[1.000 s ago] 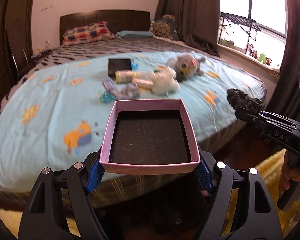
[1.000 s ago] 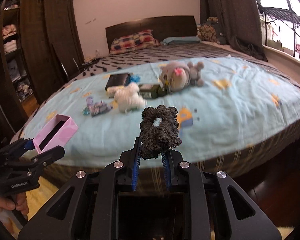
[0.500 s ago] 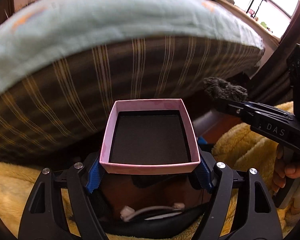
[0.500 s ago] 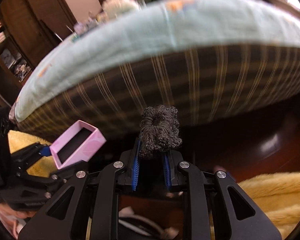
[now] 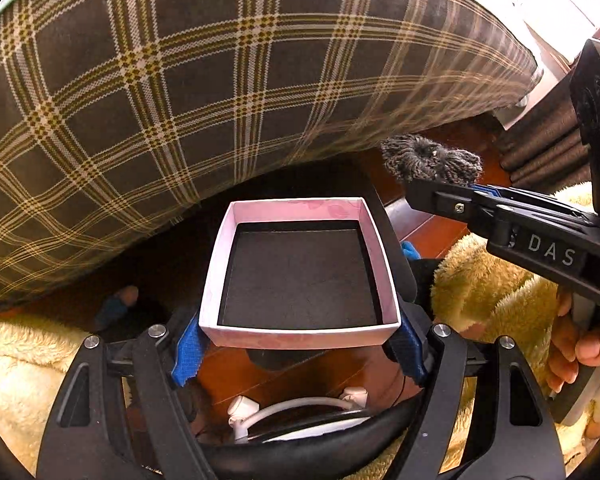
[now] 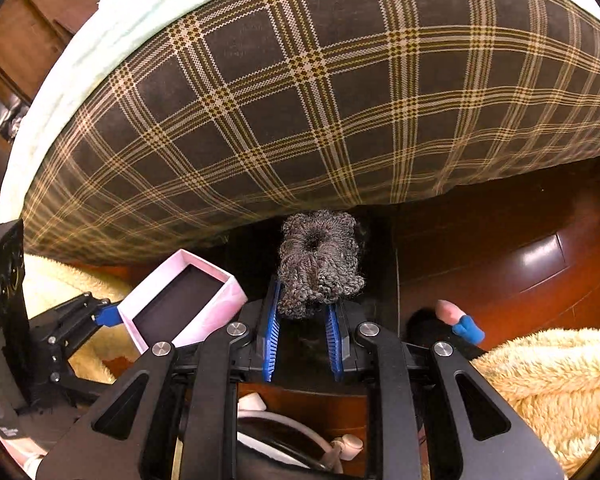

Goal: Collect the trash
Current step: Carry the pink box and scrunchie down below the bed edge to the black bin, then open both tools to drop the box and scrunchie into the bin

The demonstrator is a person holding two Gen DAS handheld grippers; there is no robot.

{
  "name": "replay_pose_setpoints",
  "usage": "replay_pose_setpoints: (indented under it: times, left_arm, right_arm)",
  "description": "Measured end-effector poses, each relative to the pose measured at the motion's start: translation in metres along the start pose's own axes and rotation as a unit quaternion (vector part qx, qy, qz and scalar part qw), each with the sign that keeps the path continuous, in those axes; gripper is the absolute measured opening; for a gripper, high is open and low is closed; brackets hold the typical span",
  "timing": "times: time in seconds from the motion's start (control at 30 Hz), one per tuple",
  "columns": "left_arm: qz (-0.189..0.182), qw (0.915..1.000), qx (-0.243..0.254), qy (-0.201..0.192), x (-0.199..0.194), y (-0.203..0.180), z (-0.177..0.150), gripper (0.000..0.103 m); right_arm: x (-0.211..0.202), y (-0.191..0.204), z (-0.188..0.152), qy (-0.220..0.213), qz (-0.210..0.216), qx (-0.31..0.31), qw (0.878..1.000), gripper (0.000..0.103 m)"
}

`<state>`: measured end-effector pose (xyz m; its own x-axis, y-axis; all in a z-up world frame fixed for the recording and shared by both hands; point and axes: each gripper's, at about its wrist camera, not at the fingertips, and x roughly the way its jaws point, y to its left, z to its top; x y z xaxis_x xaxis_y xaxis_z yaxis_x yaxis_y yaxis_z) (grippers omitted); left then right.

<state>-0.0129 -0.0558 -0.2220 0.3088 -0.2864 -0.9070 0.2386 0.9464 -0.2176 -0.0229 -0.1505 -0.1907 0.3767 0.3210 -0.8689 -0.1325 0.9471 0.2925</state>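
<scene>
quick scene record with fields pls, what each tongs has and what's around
left tongs: shut on pink box, open side up, nothing inside
right tongs: shut on grey knitted scrunchie
backdrop: plaid bed side, close in front
floor: dark red wood, yellow fluffy rug
below the tongs: black bin rim with white tubing

Left wrist view: box (image 5: 300,272) at centre frame, between left gripper (image 5: 300,334) pads. Mattress side (image 5: 180,100) across upper frame, behind box. Scrunchie (image 5: 432,160) right of centre, at right gripper (image 5: 436,184) tip, just above box's upper right corner. Fleece blanket (image 5: 488,288) lower right and lower left. Floor (image 5: 440,224) under all.
</scene>
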Motion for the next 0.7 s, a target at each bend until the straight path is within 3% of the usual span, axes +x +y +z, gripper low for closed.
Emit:
replay_pose_setpoints:
  times: [0.17, 0.23, 0.27, 0.47, 0.7]
  left_arm:
    - [0.000, 1.0000, -0.009, 0.001, 0.003, 0.008, -0.002, 0.077]
    - [0.004, 0.9999, -0.012, -0.003, 0.002, 0.013, -0.002, 0.086]
    - [0.004, 0.9999, -0.012, -0.006, 0.000, 0.013, -0.003, 0.088]
    - [0.013, 0.9997, -0.009, -0.021, -0.020, 0.017, 0.000, 0.091]
    - [0.016, 0.9963, -0.001, -0.085, -0.085, 0.020, 0.016, 0.094]
  right_arm:
    - [0.004, 0.002, 0.006, -0.008, 0.000, 0.002, 1.000, 0.027]
    - [0.001, 0.000, 0.008, -0.015, -0.002, 0.005, 1.000, 0.053]
    - [-0.001, -0.001, 0.009, -0.019, -0.002, 0.006, 1.000, 0.057]
    - [-0.021, -0.017, 0.022, -0.043, -0.005, 0.036, 0.998, 0.060]
    - [-0.093, -0.014, 0.047, -0.140, -0.022, 0.020, 0.990, 0.077]
